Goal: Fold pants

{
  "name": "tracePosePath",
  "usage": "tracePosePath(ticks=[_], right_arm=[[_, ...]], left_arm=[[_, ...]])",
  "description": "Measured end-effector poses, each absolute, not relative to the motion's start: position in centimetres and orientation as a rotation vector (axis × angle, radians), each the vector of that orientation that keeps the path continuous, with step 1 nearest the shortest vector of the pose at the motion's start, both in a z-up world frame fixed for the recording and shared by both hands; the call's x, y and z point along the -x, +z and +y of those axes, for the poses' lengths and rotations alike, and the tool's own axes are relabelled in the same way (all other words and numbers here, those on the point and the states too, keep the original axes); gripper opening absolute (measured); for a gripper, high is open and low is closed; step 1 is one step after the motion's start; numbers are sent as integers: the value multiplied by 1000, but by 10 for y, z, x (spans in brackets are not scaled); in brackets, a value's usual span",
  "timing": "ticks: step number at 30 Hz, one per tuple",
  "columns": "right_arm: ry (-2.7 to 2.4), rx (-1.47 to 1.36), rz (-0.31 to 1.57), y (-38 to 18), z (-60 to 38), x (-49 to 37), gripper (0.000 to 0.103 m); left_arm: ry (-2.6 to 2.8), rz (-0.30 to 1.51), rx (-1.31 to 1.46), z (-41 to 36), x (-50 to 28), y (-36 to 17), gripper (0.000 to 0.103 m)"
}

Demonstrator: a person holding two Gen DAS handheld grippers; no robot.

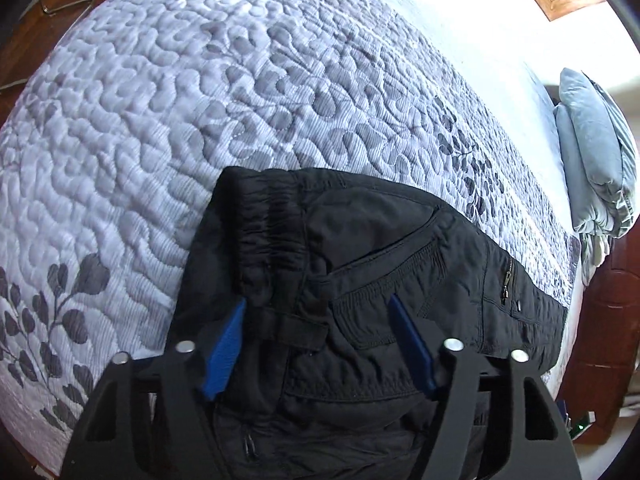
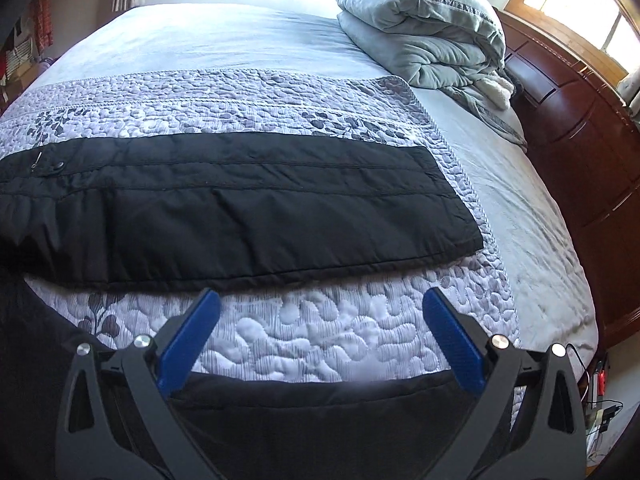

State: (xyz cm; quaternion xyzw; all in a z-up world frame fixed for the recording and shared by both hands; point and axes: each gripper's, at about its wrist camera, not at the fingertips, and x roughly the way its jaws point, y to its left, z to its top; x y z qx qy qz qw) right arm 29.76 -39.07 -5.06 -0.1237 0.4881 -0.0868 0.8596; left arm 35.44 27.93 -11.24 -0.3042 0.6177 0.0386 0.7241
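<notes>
The left hand-held gripper hangs low over the waist end of the black pants, pointing forward along the bed. Its blue fingers stand apart with bunched waistband fabric between them, but whether they touch the cloth I cannot tell; nothing is pinched.

The right hand-held gripper is also spread wide, its fingers hovering over a bare strip of the quilt, gripping nothing. It sits just short of the pants' leg, which lies flat and straight across the quilt, its hem ending near the quilt's right edge. More black fabric lies under the gripper's body at the near edge.

The pants rest on the patterned grey quilt, which covers the near part of the bed. A zip pocket shows on the hip side. A folded grey comforter sits piled at the head of the bed, beside the dark wooden headboard.
</notes>
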Motion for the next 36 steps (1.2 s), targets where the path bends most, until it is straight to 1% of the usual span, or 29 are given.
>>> tracePosePath(ticks=[1, 2, 3, 7, 10, 15, 17, 20, 24, 27, 29, 36], right_arm=[[-181, 263, 1026, -53, -391, -298, 101], [-181, 266, 1028, -55, -391, -299, 101], [-182, 271, 1034, -58, -392, -300, 101], [-194, 273, 1046, -67, -400, -303, 101], [-194, 248, 1031, -64, -412, -308, 101], [-230, 178, 986, -44, -459, -338, 101], [-252, 105, 982, -35, -491, -365, 101], [-285, 41, 1029, -38, -533, -418, 101], [-297, 96, 1113, -58, -557, -485, 100], [-378, 200, 1149, -77, -570, -520, 100], [-396, 204, 1179, -88, -583, -539, 99], [-447, 157, 1279, -130, -616, -569, 99]], left_arm=[[88, 1367, 671, 279, -355, -114, 55], [88, 1370, 661, 280, -355, -115, 51], [94, 1372, 646, 280, -355, -116, 40], [71, 1354, 661, 280, -352, -118, 29], [83, 1331, 650, 277, -349, -114, 23], [103, 1298, 604, 268, -348, -109, 20], [108, 1290, 602, 268, -348, -110, 20], [110, 1286, 600, 269, -347, -113, 20], [108, 1290, 596, 269, -348, -117, 20], [109, 1296, 578, 267, -349, -118, 20], [113, 1301, 577, 266, -350, -121, 20], [135, 1329, 536, 259, -358, -128, 20]])
